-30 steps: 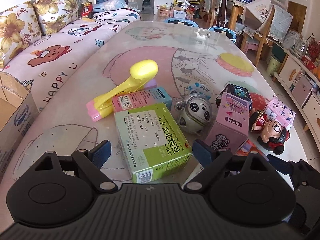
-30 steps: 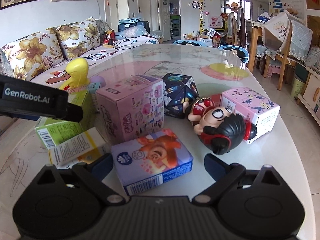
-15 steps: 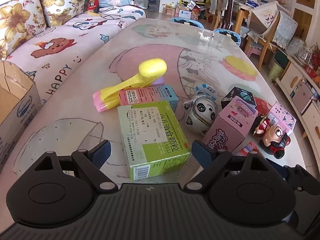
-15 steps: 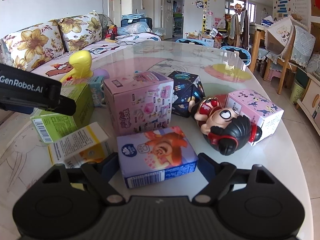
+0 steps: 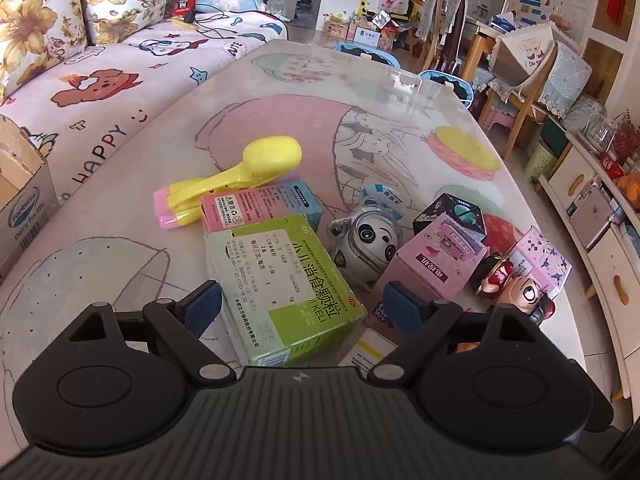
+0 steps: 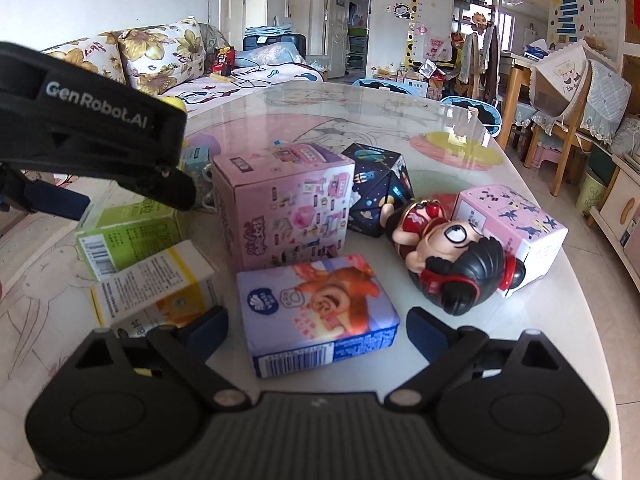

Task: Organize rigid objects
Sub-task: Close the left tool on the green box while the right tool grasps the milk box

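Left gripper (image 5: 298,306) is straddling one green box (image 5: 280,284), jaws apart, on the table (image 5: 280,92). Right gripper (image 6: 318,330), just widening, is flanking one blue box (image 6: 316,312). Two pink boxes (image 6: 286,216), one doll (image 6: 452,264) are lying nearby.

**Objects clustered on table, near edge**

Green medicine box (image 5: 280,284) flat, pink-blue carton (image 5: 262,208) just behind it, yellow-pink clip toy (image 5: 236,176) beyond. Panda figurine (image 5: 368,240) beside tall pink box (image 6: 284,208). Blue snack box (image 6: 316,312) flat in front. Dark polyhedral box (image 6: 378,192), doll (image 6: 448,256) on its side, speckled pink box (image 6: 512,228), yellow-white carton (image 6: 156,284) tilted.
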A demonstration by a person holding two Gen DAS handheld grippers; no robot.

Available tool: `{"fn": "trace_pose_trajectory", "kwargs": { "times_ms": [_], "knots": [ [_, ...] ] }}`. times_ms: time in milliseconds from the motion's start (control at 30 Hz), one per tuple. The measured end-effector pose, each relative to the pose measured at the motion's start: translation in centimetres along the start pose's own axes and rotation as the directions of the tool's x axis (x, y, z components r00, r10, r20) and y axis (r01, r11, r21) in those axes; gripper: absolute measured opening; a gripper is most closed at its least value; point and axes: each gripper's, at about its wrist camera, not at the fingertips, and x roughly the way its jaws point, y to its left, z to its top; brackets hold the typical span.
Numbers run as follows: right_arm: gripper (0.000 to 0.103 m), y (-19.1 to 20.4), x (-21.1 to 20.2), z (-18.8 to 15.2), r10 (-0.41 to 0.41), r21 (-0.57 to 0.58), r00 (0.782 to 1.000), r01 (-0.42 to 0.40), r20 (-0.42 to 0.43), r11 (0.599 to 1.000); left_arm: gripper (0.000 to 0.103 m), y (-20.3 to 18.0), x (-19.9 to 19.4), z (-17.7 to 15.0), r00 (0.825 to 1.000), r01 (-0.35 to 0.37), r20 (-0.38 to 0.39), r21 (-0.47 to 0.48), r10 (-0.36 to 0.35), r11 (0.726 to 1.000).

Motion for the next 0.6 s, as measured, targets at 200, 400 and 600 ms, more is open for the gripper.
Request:
{"fn": "trace_pose_trajectory", "kwargs": {
  "times_ms": [200,400,600],
  "knots": [
    [0.096,0.4,-0.1,-0.2,-0.001,-0.014,1.000,0.001,0.006,1.000,0.103,-0.2,2.6,-0.1,0.997,-0.064,-0.051,0.014,0.065,0.998],
    [0.096,0.2,-0.2,-0.2,0.008,0.008,1.000,-0.008,0.005,1.000,0.103,0.8,3.3,-0.5,0.990,-0.115,-0.071,0.050,0.119,0.992],
    [0.093,0.2,0.0,-0.1,-0.003,0.018,1.000,0.003,-0.003,1.000,0.090,3.2,4.2,-1.5,0.980,-0.174,-0.092,0.053,0.178,0.983]
  ]
}}
